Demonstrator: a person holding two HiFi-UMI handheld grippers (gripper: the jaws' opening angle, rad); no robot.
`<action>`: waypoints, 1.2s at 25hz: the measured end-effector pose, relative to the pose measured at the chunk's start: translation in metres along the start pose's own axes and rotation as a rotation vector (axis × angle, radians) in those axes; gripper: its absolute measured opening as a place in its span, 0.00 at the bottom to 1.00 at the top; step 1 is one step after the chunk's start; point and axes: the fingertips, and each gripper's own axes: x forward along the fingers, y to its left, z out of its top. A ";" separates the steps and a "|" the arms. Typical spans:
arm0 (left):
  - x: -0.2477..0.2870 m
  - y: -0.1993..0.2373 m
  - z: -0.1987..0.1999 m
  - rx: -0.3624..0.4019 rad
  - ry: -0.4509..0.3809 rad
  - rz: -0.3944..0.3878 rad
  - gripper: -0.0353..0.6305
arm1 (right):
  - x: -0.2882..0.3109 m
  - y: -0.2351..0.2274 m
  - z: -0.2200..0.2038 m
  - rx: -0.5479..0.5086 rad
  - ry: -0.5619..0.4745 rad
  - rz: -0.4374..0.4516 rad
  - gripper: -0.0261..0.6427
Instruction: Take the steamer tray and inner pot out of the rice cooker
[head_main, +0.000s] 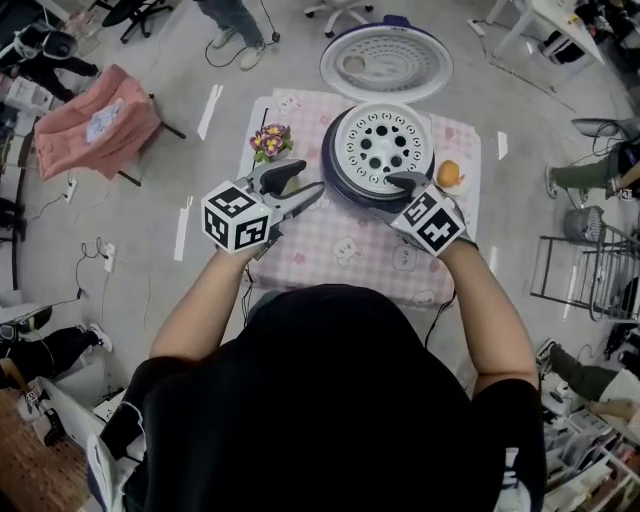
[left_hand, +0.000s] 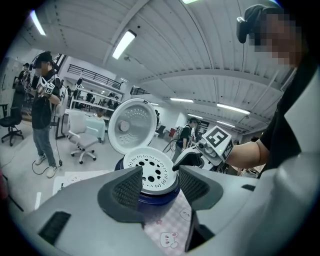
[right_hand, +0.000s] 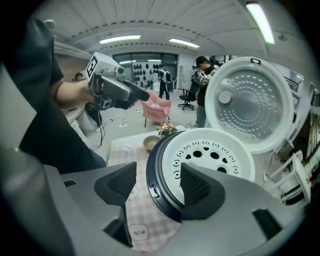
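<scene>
The dark blue rice cooker (head_main: 343, 180) stands on the table with its lid (head_main: 386, 62) swung open behind it. The white steamer tray (head_main: 383, 146) with round holes sits in its top; the inner pot is hidden beneath. My right gripper (head_main: 401, 183) is open at the cooker's near right rim. In the right gripper view (right_hand: 157, 186) one jaw lies over the tray (right_hand: 210, 155) and the other outside the cooker wall (right_hand: 156, 192). My left gripper (head_main: 305, 183) is open and empty, a little left of the cooker; the tray (left_hand: 150, 170) shows beyond its jaws (left_hand: 160, 187).
The table wears a pink checked cloth (head_main: 340, 250). A small pot of flowers (head_main: 271, 141) stands left of the cooker, an orange (head_main: 449, 174) right of it, a small bowl (right_hand: 150, 143) near the flowers. People, office chairs and a wire rack (head_main: 585, 272) surround the table.
</scene>
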 end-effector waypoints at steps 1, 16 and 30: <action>0.000 0.001 -0.001 -0.006 0.000 0.003 0.43 | 0.006 0.002 -0.002 -0.049 0.043 0.018 0.47; -0.031 0.028 -0.022 -0.117 -0.030 0.060 0.41 | 0.073 0.013 -0.040 -0.393 0.506 0.217 0.60; -0.034 0.038 -0.027 -0.152 -0.053 0.048 0.39 | 0.075 0.029 -0.047 -0.333 0.527 0.286 0.43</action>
